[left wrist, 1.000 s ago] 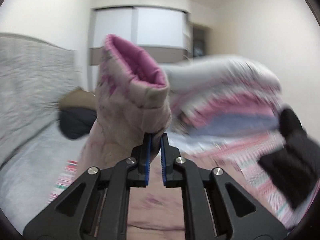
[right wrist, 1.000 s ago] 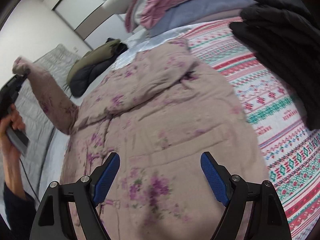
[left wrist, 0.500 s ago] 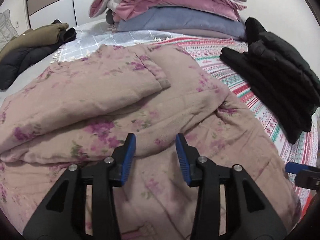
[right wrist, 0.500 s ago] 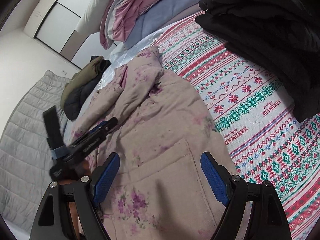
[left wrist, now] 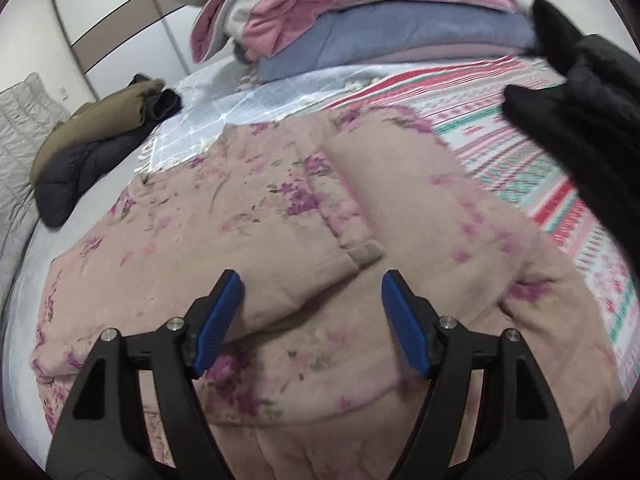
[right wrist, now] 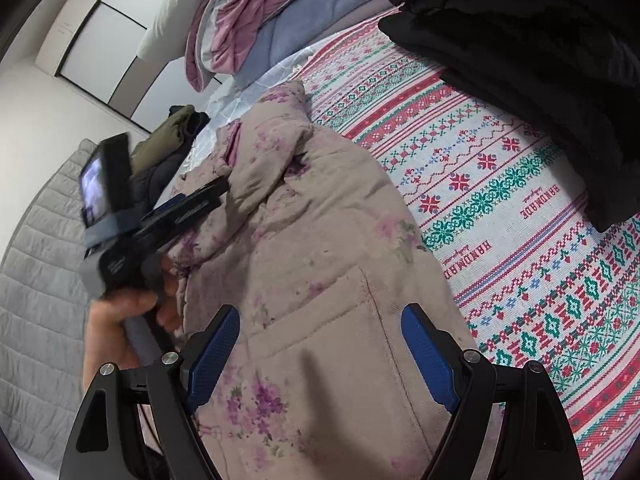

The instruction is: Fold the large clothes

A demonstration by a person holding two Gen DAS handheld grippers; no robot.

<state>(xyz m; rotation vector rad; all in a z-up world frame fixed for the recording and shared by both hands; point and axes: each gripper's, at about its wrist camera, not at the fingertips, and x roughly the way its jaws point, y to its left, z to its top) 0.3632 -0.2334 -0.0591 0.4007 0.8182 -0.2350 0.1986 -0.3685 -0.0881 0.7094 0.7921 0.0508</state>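
- The floral padded coat (left wrist: 280,240) lies flat on the bed (left wrist: 100,216), near us, with one sleeve (left wrist: 256,216) folded across its body. It overlaps the patterned blanket (right wrist: 520,200) on the right.
- We judge the coat soft, bulky and compliant, of moderate weight. The quilted fill should spring back, so folds may need pressing flat. It is not fragile, and the fabric looks matte rather than slippery.
- We recommend taking hold at a seamed edge: hem, cuff (left wrist: 364,254) or shoulder. A pinch into thick padding may slip off.
- The left claw (left wrist: 312,320) has just been opening. Its jaws now stand well apart above the coat, holding nothing.
- The right claw (right wrist: 320,352) is spread wide over the lower coat near the pocket seam (right wrist: 376,300), and is also empty.
- The left wrist view shows the folded sleeve, the olive and dark jackets (left wrist: 92,148) far left and the stacked bedding (left wrist: 380,32).
- Only the right wrist view shows the person's hand (right wrist: 120,320) gripping the left tool, the collar (right wrist: 276,120) and the blanket lettering.
- The black garments (right wrist: 540,60) lie far right in both views.
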